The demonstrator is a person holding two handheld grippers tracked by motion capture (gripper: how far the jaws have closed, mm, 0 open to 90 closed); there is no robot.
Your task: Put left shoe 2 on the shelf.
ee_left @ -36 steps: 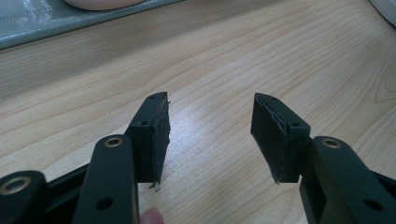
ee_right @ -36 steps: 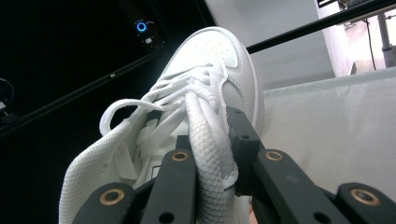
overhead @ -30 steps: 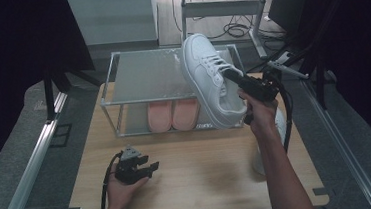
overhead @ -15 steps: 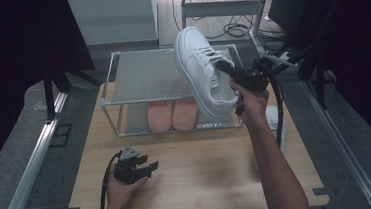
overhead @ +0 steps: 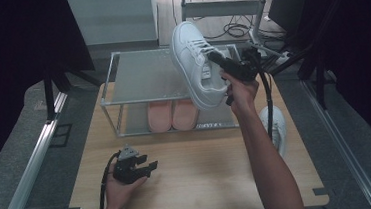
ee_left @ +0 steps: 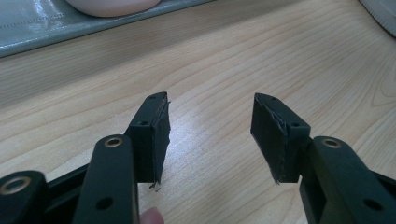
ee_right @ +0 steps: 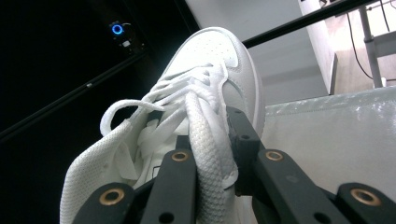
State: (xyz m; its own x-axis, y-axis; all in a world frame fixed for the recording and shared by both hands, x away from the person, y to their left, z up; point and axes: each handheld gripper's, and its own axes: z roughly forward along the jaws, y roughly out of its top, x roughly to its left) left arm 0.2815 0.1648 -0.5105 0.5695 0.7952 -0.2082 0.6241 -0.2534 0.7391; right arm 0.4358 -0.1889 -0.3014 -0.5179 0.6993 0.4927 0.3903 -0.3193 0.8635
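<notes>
Dark curtains closed off both sides of the room, and beneath my hands lay a pale wooden table [overhead: 200, 183] with a two-level metal rack [overhead: 141, 78] standing at its far half. I had the right gripper [overhead: 226, 68] raised above the rack's top shelf, its jaws pinched on the collar and tongue of a white sneaker [overhead: 195, 63]; in the right gripper view the padded mesh tongue [ee_right: 205, 140] sat squeezed between the two black fingers [ee_right: 240, 140], the laces spilled just beyond the fingertips, and the toe pointed away from them, up toward the dark background. From the high view the sneaker hung tilted, sole turned toward the rack, its heel end level with the rack's front rail and its toe past the fingertips, over the shelf; I could not tell whether the sole touched the shelf. Under it, on the lower shelf, a pair of pink slippers [overhead: 172, 114] lay side by side. A second white sneaker [overhead: 274, 127] rested on the table near my right forearm, well behind that gripper's fingers. My left gripper [overhead: 146, 167] lay low over the near part of the table, its jaws spread wide with nothing between them; in the left gripper view only bare wood grain showed between the pads [ee_left: 161, 135], with the rack's lower edge and a slipper's rounded end well ahead of the fingertips.
</notes>
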